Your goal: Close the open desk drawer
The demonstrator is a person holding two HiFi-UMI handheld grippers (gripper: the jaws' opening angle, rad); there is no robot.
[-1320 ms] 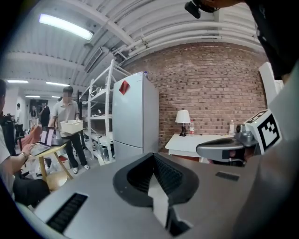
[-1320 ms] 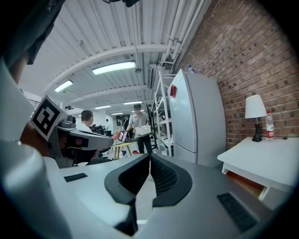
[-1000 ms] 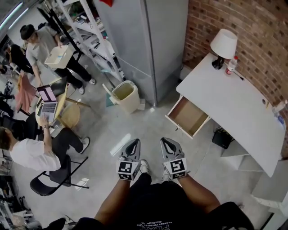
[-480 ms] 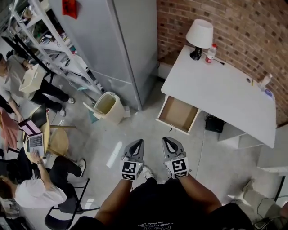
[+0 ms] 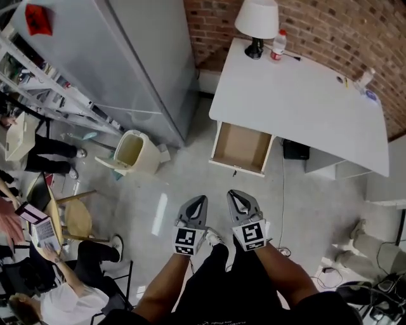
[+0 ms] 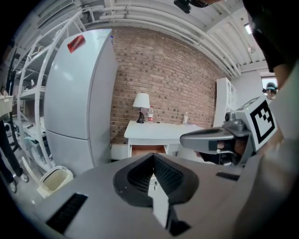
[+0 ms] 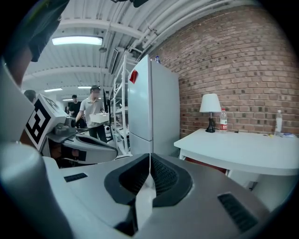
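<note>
Open-plan lab or studio workspace.
Bare brick wall [image 5: 330, 19], exposed ceiling pipes [image 6: 154, 18], strip light [image 7: 77, 41], concrete floor [image 5: 190, 184]; metal shelving [image 5: 32, 82], tall refrigerator [image 5: 108, 57], white desk [image 5: 304, 101] with lamp [image 5: 257, 19]; person [image 5: 70, 298] near laptop [image 5: 39, 232].

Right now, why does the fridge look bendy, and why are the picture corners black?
Left gripper view: the wide-angle lens bows the fridge and leaves black corners. Right gripper view: the same curving, and the ceiling light glares white. Head view: lines look straighter and the drawer is sharp, with a bright streak of reflected light on the floor.
</note>
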